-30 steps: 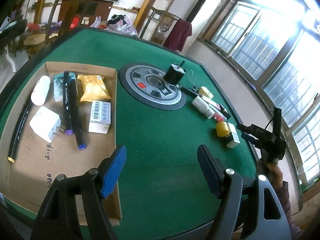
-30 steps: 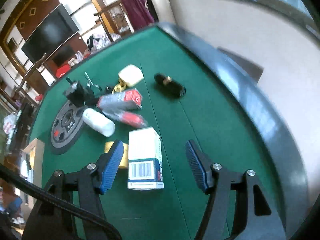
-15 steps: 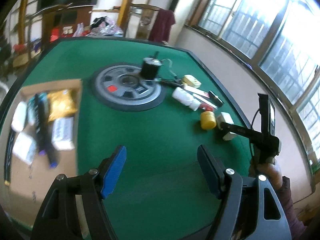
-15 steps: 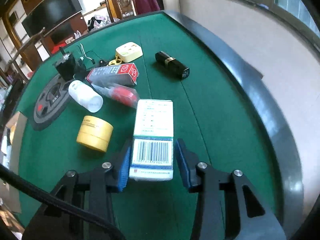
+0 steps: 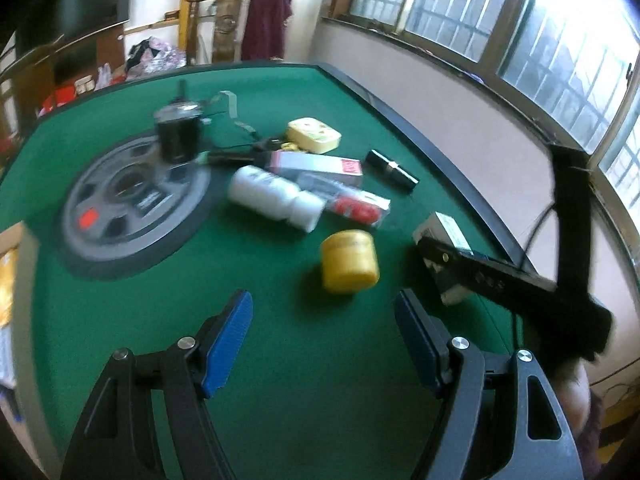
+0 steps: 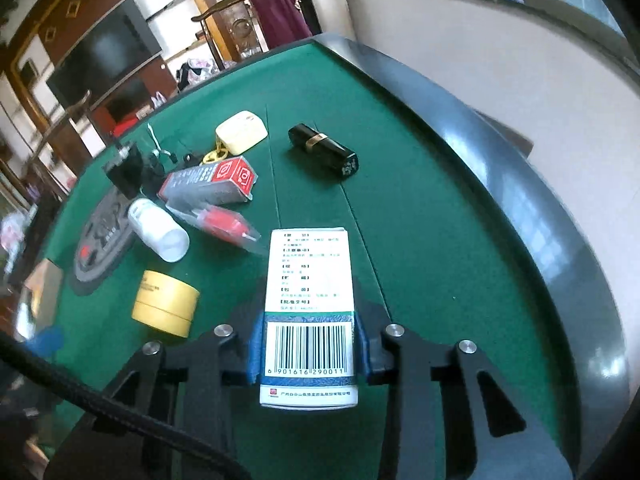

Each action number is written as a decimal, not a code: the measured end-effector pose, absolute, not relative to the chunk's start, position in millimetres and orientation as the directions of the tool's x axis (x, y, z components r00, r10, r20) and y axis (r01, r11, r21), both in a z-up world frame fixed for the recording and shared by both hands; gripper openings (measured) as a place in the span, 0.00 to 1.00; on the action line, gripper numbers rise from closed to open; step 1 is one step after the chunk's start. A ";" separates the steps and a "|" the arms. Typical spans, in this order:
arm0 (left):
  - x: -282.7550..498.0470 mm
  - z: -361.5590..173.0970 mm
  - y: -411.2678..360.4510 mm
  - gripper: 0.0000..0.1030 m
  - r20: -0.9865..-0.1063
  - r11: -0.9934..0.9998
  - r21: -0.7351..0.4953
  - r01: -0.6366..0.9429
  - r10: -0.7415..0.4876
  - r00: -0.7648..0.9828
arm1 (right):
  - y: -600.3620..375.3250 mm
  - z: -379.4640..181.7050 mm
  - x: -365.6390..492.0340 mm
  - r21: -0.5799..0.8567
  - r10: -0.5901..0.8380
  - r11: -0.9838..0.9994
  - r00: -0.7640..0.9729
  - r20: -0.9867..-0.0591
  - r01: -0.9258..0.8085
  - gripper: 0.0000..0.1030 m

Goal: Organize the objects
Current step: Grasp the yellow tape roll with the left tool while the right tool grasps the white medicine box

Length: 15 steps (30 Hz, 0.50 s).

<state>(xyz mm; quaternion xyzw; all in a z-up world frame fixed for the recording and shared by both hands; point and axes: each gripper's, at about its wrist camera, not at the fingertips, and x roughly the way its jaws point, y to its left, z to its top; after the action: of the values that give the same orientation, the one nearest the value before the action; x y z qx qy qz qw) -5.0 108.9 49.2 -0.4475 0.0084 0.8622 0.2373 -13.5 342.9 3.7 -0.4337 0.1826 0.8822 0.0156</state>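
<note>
My right gripper (image 6: 308,344) is shut on a white medicine box (image 6: 309,300) with a barcode, its near end between the blue pads; the box also shows in the left wrist view (image 5: 442,228). My left gripper (image 5: 322,336) is open and empty above the green felt, just short of a yellow jar (image 5: 351,261). The yellow jar (image 6: 165,305) lies left of the held box. A white bottle (image 6: 158,229), a red-capped packet (image 6: 218,222), a grey-and-red box (image 6: 208,183), a black lipstick (image 6: 323,151) and a cream case (image 6: 241,129) lie beyond.
A grey round disc (image 5: 132,204) with a black motor (image 5: 178,136) sits at the left of the table. A cardboard box edge (image 5: 16,264) shows at far left. The table's dark raised rim (image 6: 500,184) runs along the right.
My right gripper has closed on the white medicine box. My left gripper has swung right, away from the cardboard box, toward the yellow jar and the loose pile.
</note>
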 end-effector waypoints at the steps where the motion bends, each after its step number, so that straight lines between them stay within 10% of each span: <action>1: -8.4 46.6 115.5 0.65 -0.777 -0.887 -0.192 -0.421 0.399 -0.487 | 345.6 3.5 -14.0 0.328 -0.146 -0.926 -0.624 -0.768 -0.186 0.31; 9: -36.3 18.5 145.3 0.64 -0.800 -0.892 -0.145 -0.429 0.361 -0.480 | 348.9 4.0 -14.9 0.348 -0.166 -0.920 -0.621 -0.766 -0.182 0.31; 12: -37.7 12.1 144.7 0.34 -0.801 -0.892 -0.140 -0.430 0.357 -0.481 | 348.6 3.9 -15.8 0.349 -0.168 -0.919 -0.622 -0.765 -0.181 0.31; 15: -38.2 11.5 137.5 0.33 -0.799 -0.889 -0.168 -0.426 0.376 -0.469 | 346.6 3.8 -16.4 0.338 -0.158 -0.924 -0.625 -0.765 -0.180 0.31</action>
<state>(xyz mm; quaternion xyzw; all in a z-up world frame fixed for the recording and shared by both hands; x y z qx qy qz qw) -38.2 137.5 11.5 -0.4592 0.0277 0.8565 0.2341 -16.4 346.6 3.8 -0.4332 0.1951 0.8799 0.0061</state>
